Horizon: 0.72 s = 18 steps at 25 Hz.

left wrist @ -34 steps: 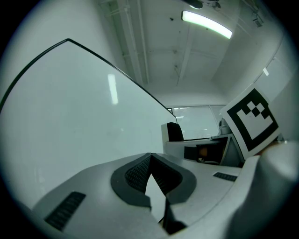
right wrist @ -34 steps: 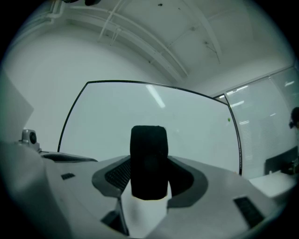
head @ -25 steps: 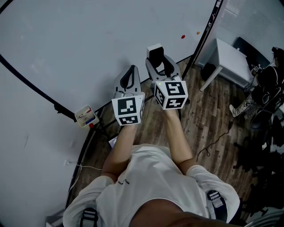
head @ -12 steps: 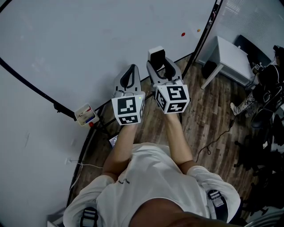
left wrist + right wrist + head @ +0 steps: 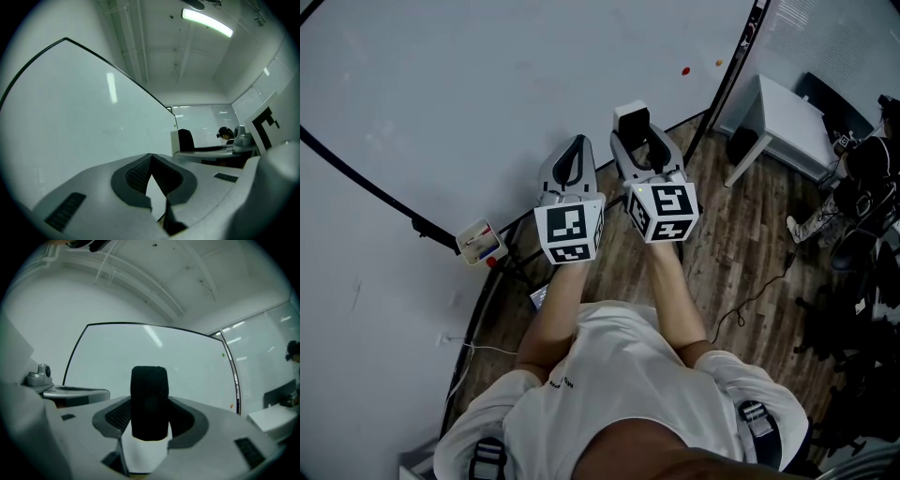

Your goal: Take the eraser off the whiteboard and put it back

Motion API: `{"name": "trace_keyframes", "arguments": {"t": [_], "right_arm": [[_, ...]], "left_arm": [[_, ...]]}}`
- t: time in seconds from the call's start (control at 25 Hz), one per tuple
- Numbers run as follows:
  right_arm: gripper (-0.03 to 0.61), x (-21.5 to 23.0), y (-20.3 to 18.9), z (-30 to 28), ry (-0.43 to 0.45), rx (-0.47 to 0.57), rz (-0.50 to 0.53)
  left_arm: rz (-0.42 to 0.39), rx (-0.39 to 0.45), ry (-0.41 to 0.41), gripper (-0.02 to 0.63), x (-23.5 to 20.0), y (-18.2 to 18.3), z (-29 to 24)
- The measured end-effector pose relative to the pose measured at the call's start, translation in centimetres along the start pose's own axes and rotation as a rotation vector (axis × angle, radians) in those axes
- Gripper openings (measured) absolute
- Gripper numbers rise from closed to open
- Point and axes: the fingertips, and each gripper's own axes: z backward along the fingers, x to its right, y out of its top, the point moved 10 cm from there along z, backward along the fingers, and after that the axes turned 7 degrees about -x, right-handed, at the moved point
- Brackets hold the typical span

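Eraser (image 5: 149, 401) is off the whiteboard (image 5: 487, 84), grasped between the right gripper (image 5: 637, 136) fingers, near the board. Left gripper (image 5: 571, 169) fingers clenched together, empty. Removal looks done; putting it back remains.

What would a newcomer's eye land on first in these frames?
First, the black-faced eraser, standing upright and clamped in the jaws of the right gripper, in front of the whiteboard. That board is large and nearly blank and fills the upper left of the head view. Next to it on the left, the left gripper has its jaws closed on nothing.
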Motion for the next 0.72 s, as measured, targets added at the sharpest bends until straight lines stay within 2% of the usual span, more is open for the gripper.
{"name": "trace_keyframes", "arguments": {"t": [0.72], "right_arm": [[0.236, 0.10, -0.18, -0.03, 0.012, 0.005, -0.018]], "left_arm": [[-0.009, 0.004, 0.019, 0.002, 0.09, -0.39, -0.27]]}}
